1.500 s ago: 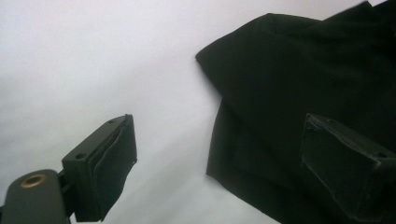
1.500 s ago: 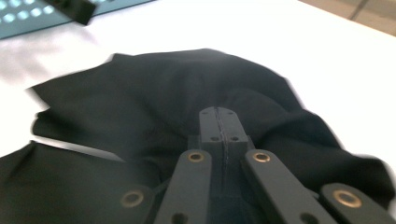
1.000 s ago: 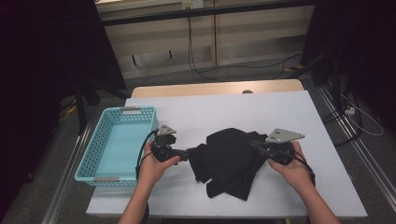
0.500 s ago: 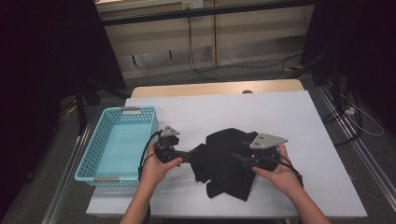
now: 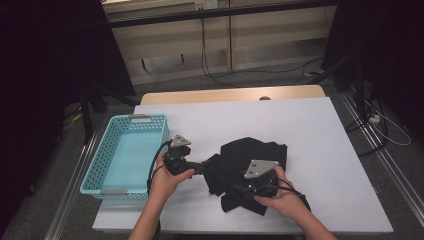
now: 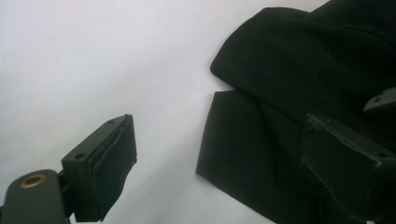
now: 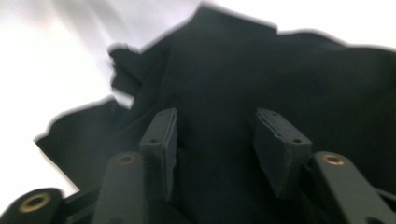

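The white rectangular surface (image 5: 320,150) carries a crumpled black cloth garment (image 5: 260,155) near the middle of its near edge and a light-blue perforated plastic basket (image 5: 107,167) along its left edge. The right gripper (image 7: 215,140) hangs over the garment, jaws spread apart after just closing slightly, nothing pinched. The left gripper (image 6: 219,158), jaws spread wide, sits at the garment's left edge, gripping nothing.
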A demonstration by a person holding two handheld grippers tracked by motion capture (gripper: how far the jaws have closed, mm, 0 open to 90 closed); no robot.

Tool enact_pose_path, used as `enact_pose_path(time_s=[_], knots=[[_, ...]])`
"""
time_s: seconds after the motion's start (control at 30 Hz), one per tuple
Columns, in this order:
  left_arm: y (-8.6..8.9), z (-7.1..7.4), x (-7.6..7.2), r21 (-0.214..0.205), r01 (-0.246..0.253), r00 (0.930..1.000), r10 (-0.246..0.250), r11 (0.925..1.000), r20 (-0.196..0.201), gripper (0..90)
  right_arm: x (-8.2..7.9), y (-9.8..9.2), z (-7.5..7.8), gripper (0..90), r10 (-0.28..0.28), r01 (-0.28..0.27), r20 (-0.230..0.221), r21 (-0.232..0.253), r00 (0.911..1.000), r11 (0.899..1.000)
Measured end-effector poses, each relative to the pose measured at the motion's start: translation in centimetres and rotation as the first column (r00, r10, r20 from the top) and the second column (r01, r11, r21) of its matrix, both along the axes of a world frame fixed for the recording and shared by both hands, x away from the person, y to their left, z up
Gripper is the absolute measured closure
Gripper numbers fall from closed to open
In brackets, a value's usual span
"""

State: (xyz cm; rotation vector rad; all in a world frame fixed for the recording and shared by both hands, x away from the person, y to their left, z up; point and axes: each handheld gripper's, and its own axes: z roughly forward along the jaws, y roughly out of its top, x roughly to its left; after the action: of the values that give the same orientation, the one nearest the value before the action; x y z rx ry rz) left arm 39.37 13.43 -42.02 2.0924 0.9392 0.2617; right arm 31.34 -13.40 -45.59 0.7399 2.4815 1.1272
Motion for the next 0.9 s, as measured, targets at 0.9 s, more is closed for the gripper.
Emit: enact_pose_path(time_s=[0.9], knots=[[-0.2, -0.5, 0.4, 0.006, 0.007, 1.0, -0.007, 1.0, 0.004, 10.9, 2.4, -7.7, 2.6, 87.7, -0.237, 0.231, 0.0, 0.212, 0.9716, 0.949]])
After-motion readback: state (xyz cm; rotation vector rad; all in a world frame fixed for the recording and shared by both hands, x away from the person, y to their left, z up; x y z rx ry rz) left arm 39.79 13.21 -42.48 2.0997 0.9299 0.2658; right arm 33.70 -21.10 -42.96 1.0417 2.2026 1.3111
